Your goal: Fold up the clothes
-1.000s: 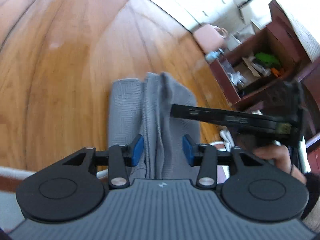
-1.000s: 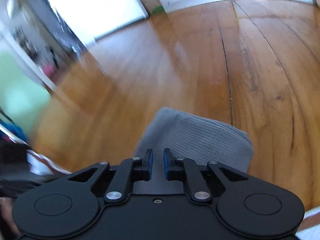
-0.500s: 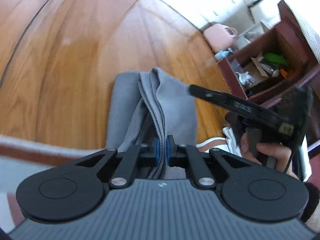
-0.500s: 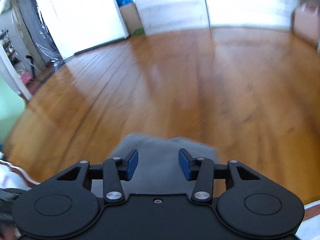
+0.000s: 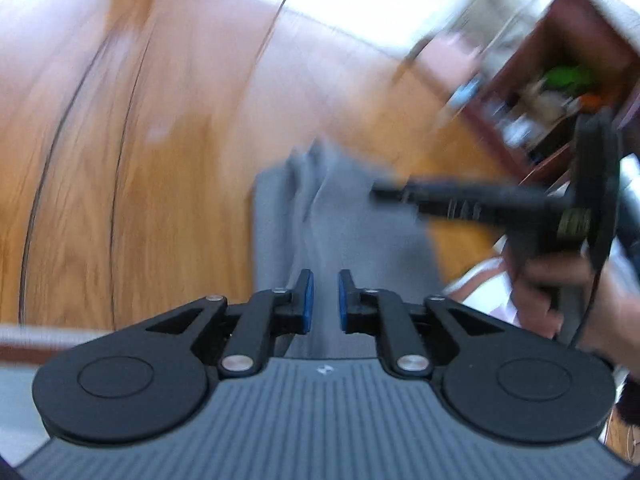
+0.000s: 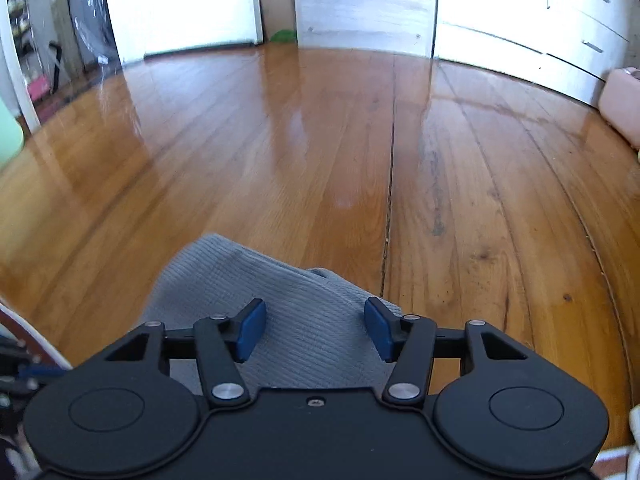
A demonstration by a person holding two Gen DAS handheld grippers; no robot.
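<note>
The grey garment [image 5: 340,216] lies on the wooden floor [image 5: 180,160], bunched into long folds that run away from my left camera, with a raised ridge down its middle. From my right camera the same grey garment [image 6: 280,300] shows a fine ribbed knit and a rounded folded edge at its far end; it sits directly under that tool, next to a dark seam between two floorboards.

My left gripper [image 5: 324,300] hangs over the near end of the cloth. Its blue-padded fingers [image 5: 306,300] stand a narrow gap apart, with grey fabric visible between them, but this view is smeared with motion, so I cannot tell whether they touch the cloth; nothing looks pinched.

My right gripper [image 6: 314,330] has its fingers [image 6: 250,330] spread wide above the garment, holding nothing. In the left view I see that right gripper [image 5: 396,192] from the side, reaching across over the cloth's right part, with the right hand [image 5: 560,292] wrapped around its handle.

Further out, a dark red-brown shelf unit [image 5: 560,72] stands at the upper right, stuffed with blurred clutter, something bright green among it. In the right view, white drawers [image 6: 580,32] line the far wall, a pink box-like object [image 6: 622,100] sits on the floor at the right edge, and a cardboard box [image 6: 276,8] stands in the far gap between white panels.
</note>
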